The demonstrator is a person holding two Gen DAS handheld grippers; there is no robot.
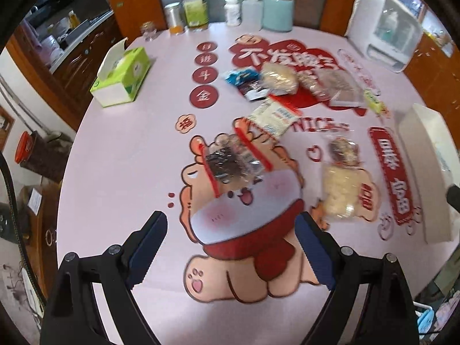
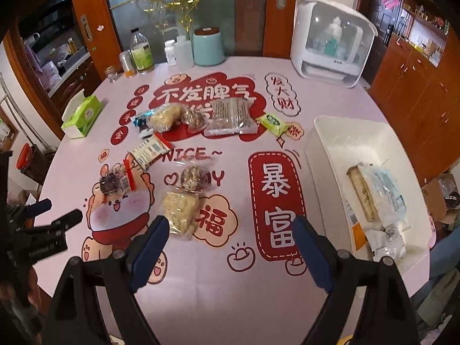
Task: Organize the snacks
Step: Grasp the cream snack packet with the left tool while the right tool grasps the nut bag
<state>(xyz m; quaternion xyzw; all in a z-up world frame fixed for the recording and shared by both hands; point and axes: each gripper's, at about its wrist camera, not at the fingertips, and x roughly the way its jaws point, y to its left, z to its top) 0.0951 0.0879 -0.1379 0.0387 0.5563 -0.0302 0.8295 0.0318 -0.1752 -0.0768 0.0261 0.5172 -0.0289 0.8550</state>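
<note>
Several wrapped snacks lie on the pink table (image 2: pixel 230 281). A clear pack with a dark snack and red strips (image 1: pixel 233 162) (image 2: pixel 116 181) lies ahead of my left gripper (image 1: pixel 231 230), which is open and empty above the table. A pale puffed-rice pack (image 2: pixel 179 211) (image 1: pixel 340 192) lies just ahead of my right gripper (image 2: pixel 230 230), also open and empty. A nut cake pack (image 2: pixel 194 176), a blue-white pack (image 2: pixel 149 151), a biscuit pack (image 2: pixel 231 118) and a green bar (image 2: pixel 271 123) lie farther back. A white tray (image 2: pixel 325 143) at the right holds a few packs (image 2: pixel 376 192).
A green tissue box (image 1: pixel 123 77) stands at the left. Bottles and a teal canister (image 2: pixel 208 47) line the far edge. A white appliance (image 2: pixel 330 46) stands at the back right. My left gripper shows at the left of the right wrist view (image 2: pixel 50 214).
</note>
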